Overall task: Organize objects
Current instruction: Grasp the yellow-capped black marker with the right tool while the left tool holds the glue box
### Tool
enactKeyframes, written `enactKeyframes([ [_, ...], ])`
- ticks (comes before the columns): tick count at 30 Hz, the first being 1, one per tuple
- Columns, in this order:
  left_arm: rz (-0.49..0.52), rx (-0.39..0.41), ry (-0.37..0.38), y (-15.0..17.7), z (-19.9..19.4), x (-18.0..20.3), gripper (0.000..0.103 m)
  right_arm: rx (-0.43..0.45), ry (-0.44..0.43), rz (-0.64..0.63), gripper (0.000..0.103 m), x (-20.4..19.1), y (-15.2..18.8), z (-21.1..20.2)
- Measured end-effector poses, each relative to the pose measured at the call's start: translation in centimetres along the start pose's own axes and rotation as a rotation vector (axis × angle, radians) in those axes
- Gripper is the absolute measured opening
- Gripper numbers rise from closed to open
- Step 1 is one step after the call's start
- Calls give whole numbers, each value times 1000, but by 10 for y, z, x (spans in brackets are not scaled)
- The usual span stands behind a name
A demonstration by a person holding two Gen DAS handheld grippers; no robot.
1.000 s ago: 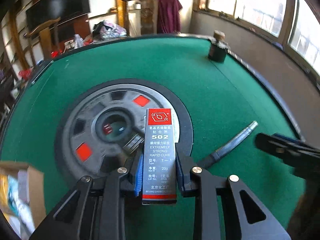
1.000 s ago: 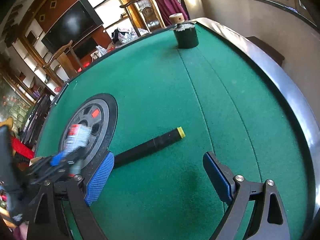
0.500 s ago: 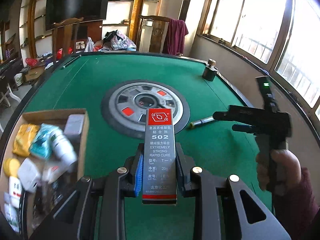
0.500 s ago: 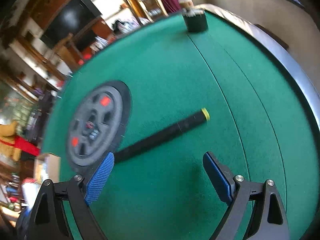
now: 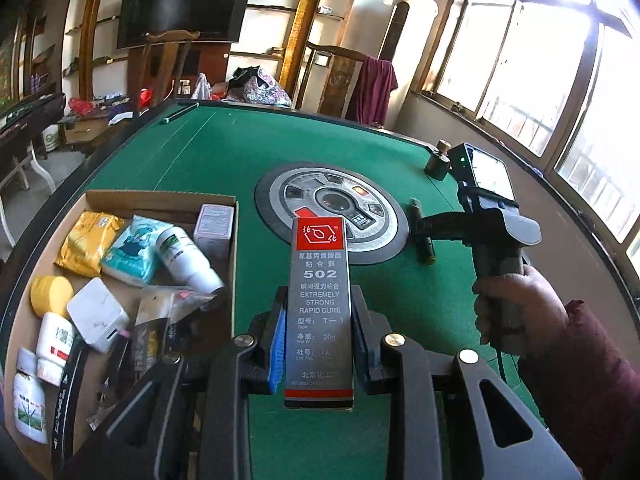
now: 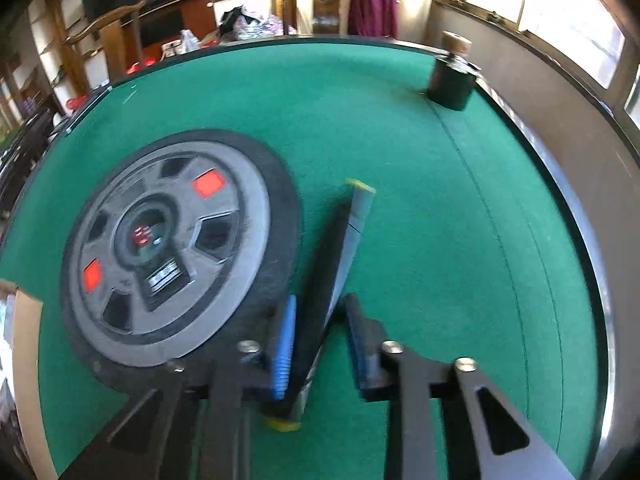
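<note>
My left gripper (image 5: pixel 318 344) is shut on a tall grey and red 502 glue box (image 5: pixel 319 304), held upright above the green table, right of an open cardboard box (image 5: pixel 160 200) full of bottles and packets. My right gripper (image 6: pixel 318 344) straddles a dark pen-like stick with yellow ends (image 6: pixel 332 272) lying on the felt; its jaws are narrowed around the stick, with a gap still showing on the right side. In the left wrist view the right gripper (image 5: pixel 424 226) sits over the stick (image 5: pixel 422 240).
A round grey and black disc with red panels (image 5: pixel 332 208) (image 6: pixel 168 240) lies mid-table. A dark jar with a cork top (image 6: pixel 452 76) stands at the far right rim (image 6: pixel 568 208). Chairs, shelves and a TV stand beyond the table.
My left gripper has pulled back and up with the glue box, bringing the cardboard box into view. My right gripper has moved down onto the stick and its jaws have narrowed around it.
</note>
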State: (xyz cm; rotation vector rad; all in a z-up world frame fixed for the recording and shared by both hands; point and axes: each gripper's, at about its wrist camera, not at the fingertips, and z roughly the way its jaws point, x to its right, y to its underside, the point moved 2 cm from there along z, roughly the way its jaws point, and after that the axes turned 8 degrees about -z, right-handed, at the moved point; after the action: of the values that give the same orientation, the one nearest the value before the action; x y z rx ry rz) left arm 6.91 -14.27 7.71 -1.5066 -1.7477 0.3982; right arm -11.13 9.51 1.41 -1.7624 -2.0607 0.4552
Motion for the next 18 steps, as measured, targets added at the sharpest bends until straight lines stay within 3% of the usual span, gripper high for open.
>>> enactKeyframes([
  [2, -4, -1, 4, 2, -1, -3, 27, 10, -18, -16, 16, -3, 6, -4],
  [12, -26, -18, 0, 16, -6, -10, 27, 92, -136, 67, 16, 9, 43, -25],
  [18, -30, -24, -13, 23, -9, -9, 27, 146, -133, -10, 16, -4, 58, -57],
])
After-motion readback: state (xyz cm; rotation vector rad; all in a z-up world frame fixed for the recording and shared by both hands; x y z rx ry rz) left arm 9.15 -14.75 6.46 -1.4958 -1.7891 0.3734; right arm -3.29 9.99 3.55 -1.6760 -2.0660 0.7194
